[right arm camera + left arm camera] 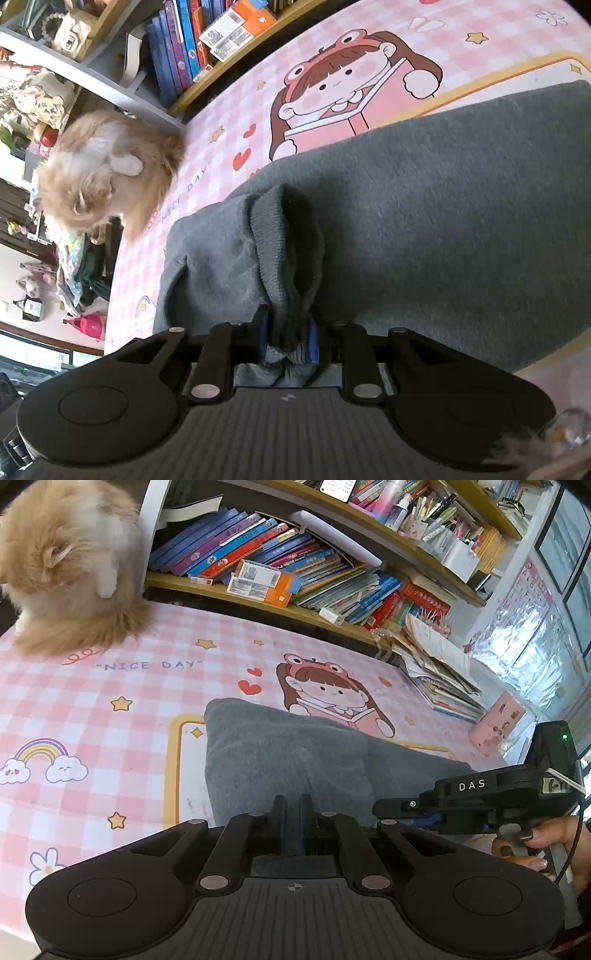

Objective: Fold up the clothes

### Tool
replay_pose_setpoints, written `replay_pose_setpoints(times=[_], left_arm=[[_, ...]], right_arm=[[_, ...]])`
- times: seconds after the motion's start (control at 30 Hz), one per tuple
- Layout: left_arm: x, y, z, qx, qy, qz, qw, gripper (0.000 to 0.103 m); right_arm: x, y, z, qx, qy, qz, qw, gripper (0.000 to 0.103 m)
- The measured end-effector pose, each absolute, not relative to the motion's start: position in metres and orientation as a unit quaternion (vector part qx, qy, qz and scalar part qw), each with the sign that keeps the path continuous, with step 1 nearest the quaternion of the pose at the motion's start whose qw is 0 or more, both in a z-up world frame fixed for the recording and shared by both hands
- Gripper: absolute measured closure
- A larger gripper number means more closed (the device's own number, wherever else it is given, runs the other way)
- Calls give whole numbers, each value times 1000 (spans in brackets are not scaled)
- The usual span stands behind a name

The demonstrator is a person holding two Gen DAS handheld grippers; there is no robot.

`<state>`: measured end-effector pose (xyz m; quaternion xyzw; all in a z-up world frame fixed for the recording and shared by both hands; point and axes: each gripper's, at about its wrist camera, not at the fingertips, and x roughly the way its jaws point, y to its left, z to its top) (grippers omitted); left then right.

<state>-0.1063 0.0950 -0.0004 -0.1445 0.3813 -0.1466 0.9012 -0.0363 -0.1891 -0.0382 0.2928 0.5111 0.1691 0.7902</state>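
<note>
Grey fleecy sweater [424, 206] lies ahead of both grippers on pink checked mat [110, 738]. Right gripper [288, 343] pinches bunched ribbed hem; left gripper [293, 812] nearly closed, grey cloth between fingers.

"NICE DAY" is printed on the pink checked mat [92, 709], left beyond the fingers; "DAS" marks the right gripper [391, 806].

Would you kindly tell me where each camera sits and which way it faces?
Left wrist: sits behind the left gripper, its fingers closed together over the grey garment, facing the bookshelf; the right gripper and hand show at right.
Right wrist: sits behind the right gripper, shut on the garment's ribbed cuff.
Shared: garment, cat, pink checked mat.
</note>
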Motion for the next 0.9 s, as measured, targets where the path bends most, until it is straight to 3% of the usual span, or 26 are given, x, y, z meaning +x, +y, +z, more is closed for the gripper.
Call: replay_pose_setpoints(times=[0.13, 0.2, 0.27, 0.43, 0.5, 0.67, 0.9], left_arm=[[-105, 95, -7, -146, 391, -149, 897, 98], [-105, 93, -10, -146, 394, -151, 895, 97], [-106, 91, -8, -135, 390, -151, 898, 97], [-109, 91, 4, -123, 360, -145, 913, 96], [-106, 92, 4, -125, 355, -140, 916, 97], [-97, 93, -8, -136, 378, -141, 905, 97], [-89, 94, -25, -145, 405, -139, 892, 97]], right_arm=[[-37, -193, -38, 310, 516, 155, 784, 84], [-35, -195, -42, 316, 522, 141, 779, 79], [-35, -199, -44, 312, 526, 128, 781, 66], [-40, -194, -13, 252, 473, 137, 833, 65], [-42, -184, 3, 204, 436, 156, 862, 66], [-47, -149, 16, 77, 390, 213, 893, 83], [-35, -129, -20, 13, 453, 217, 864, 90]])
